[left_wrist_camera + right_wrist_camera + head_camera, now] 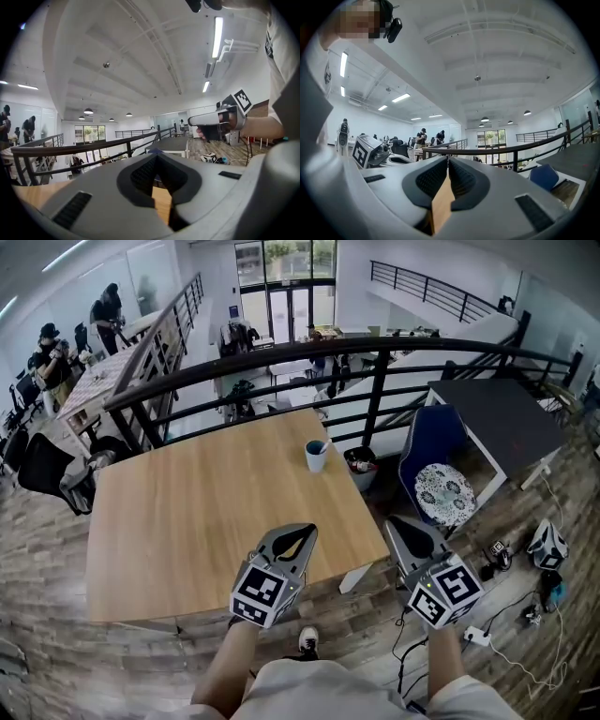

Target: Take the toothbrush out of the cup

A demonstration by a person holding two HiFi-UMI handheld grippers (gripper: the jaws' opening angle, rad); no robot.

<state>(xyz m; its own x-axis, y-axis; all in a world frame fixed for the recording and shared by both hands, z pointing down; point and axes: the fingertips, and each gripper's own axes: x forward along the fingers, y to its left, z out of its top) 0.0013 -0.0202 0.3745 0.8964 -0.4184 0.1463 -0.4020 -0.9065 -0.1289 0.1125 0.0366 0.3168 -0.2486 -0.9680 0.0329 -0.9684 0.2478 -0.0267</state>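
Left gripper (pixel 296 532) clenched empty, right gripper (pixel 401 524) jaws closing empty, cup (pixel 317 457) well beyond both.

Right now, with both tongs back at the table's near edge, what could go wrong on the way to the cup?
1. The cup stands close to the far right edge of the table; a sideways nudge could tip it over or push it off.
2. The right tongs are closing, empty, with only a slit left. Unless they reopen first, they may knock whatever stands in the cup rather than grip it.
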